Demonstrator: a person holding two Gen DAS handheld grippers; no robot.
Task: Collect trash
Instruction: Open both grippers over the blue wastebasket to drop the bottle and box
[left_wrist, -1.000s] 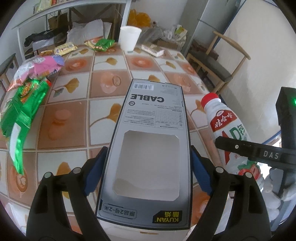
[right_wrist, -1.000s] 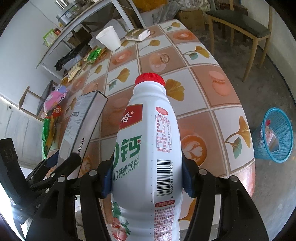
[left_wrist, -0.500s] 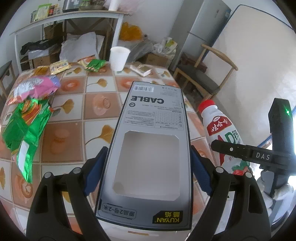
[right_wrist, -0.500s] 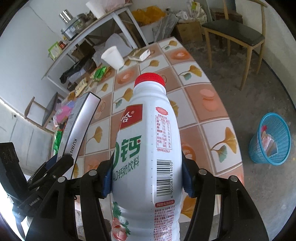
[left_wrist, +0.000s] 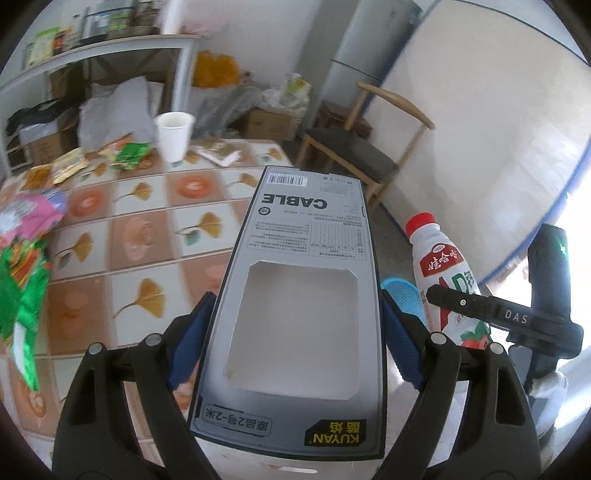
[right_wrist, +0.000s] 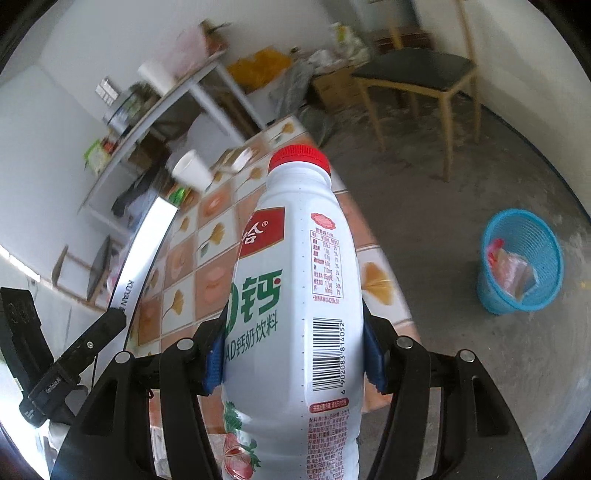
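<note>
Both tongs are full. Left tongs (left_wrist: 295, 339) are clenched on a flat grey cardboard cable box with a square window cut in it (left_wrist: 306, 295), one blue pad on each long edge. Right tongs (right_wrist: 295, 354) are clenched on a white plastic milk drink bottle with a red cap (right_wrist: 295, 295), squeezing its wide lower half. Both things are up in the air, above the near right corner of the tiled bench with leaf pictures (left_wrist: 147, 236).

I think the box is light and looks empty. Its thin sides could fold in if pinched hard, so holding the long edges near the middle, as now, seems best. The bottle looks smooth and round, so it could slip or turn. I cannot tell if it is full or empty. Gripping the fat part low down, away from the thin neck, looks safe.

A blue plastic mesh bin (right_wrist: 521, 262) stands on the floor to the right, with some wrappers inside already. More trash lies on the far bench: a white paper cup (left_wrist: 173, 134) and green snack bags (left_wrist: 131, 155).
</note>
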